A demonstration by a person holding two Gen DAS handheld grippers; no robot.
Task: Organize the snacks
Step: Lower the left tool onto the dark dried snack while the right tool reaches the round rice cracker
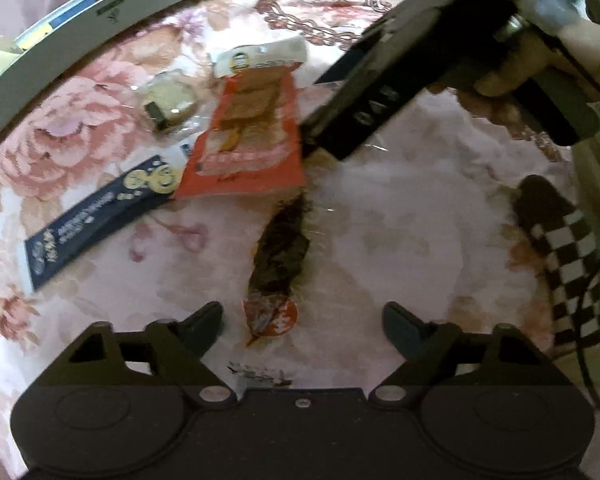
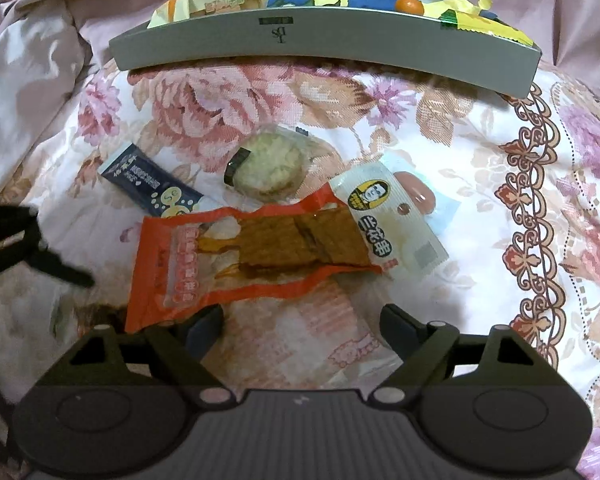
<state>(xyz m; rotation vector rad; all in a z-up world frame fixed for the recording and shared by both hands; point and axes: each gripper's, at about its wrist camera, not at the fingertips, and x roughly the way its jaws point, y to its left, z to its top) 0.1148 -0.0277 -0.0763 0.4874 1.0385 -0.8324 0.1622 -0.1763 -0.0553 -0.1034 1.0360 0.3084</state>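
The clear packet of dark snack [image 1: 282, 240] lies on the floral bedspread [image 1: 400, 240] just ahead of the spread, empty left claw [image 1: 303, 322], long axis pointing away. Right claw [image 2: 302, 322] spread, over the orange packet's [image 2: 204, 276] near edge.

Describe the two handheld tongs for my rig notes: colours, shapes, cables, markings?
Both are matte black. The left tongs and right tongs each have two short wedge-shaped fingers on angular linkage arms with silver pivot pins, above a wide body with two round caps. In the left wrist view, the right tongs show a long black body, a black-and-white checkered marker and a thin black cable.
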